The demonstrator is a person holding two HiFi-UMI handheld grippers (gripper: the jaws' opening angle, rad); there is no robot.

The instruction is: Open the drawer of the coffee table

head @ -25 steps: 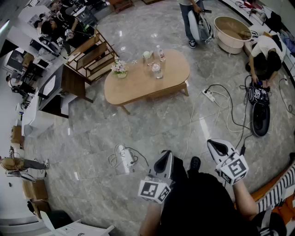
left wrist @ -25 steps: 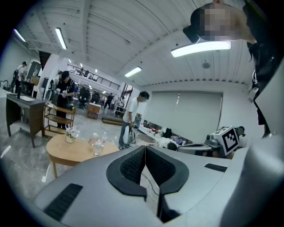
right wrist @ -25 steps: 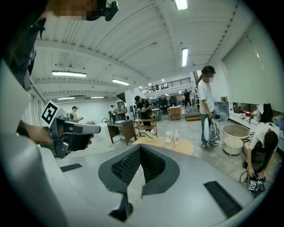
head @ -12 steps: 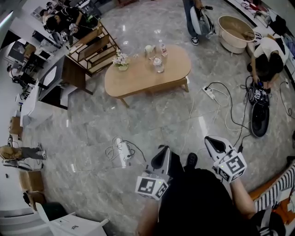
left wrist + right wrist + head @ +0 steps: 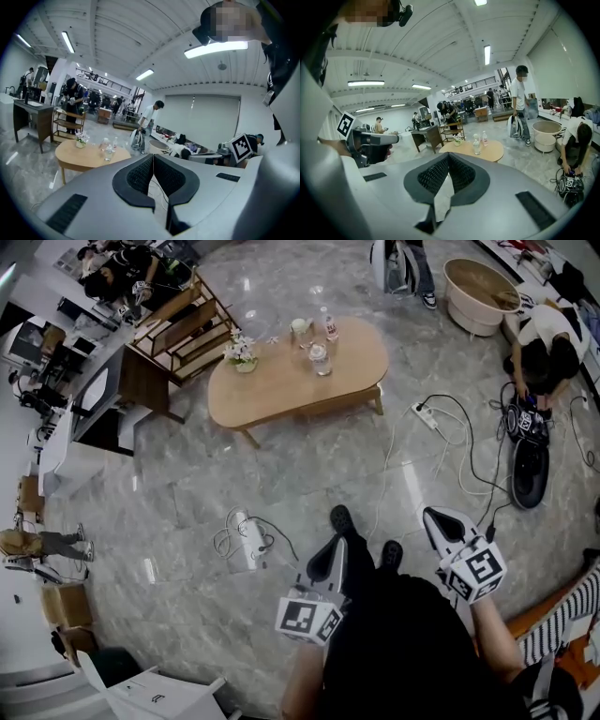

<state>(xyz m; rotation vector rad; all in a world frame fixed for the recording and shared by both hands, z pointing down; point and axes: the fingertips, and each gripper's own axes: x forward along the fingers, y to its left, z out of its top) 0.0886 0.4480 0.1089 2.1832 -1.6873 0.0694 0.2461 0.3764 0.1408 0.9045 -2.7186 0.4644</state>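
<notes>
The oval wooden coffee table (image 5: 281, 390) stands several steps ahead on the marble floor, also seen in the left gripper view (image 5: 75, 159) and the right gripper view (image 5: 490, 151). Bottles, a cup and a small flower pot (image 5: 241, 354) stand on it. Its drawer front under the top looks closed. My left gripper (image 5: 330, 557) and right gripper (image 5: 438, 519) are held close to my body, far from the table. Both are shut with nothing between their pads.
A power strip with coiled cable (image 5: 247, 538) lies on the floor ahead left. More cables and a power strip (image 5: 427, 418) run at the right. A wooden shelf rack (image 5: 183, 334) stands beyond the table. A person crouches at the right (image 5: 544, 343); another stands behind the table (image 5: 403, 263).
The view has shifted slightly forward; my foot now shows ahead of the left gripper. The standing person behind the table has stepped right. Both grippers stay shut.
</notes>
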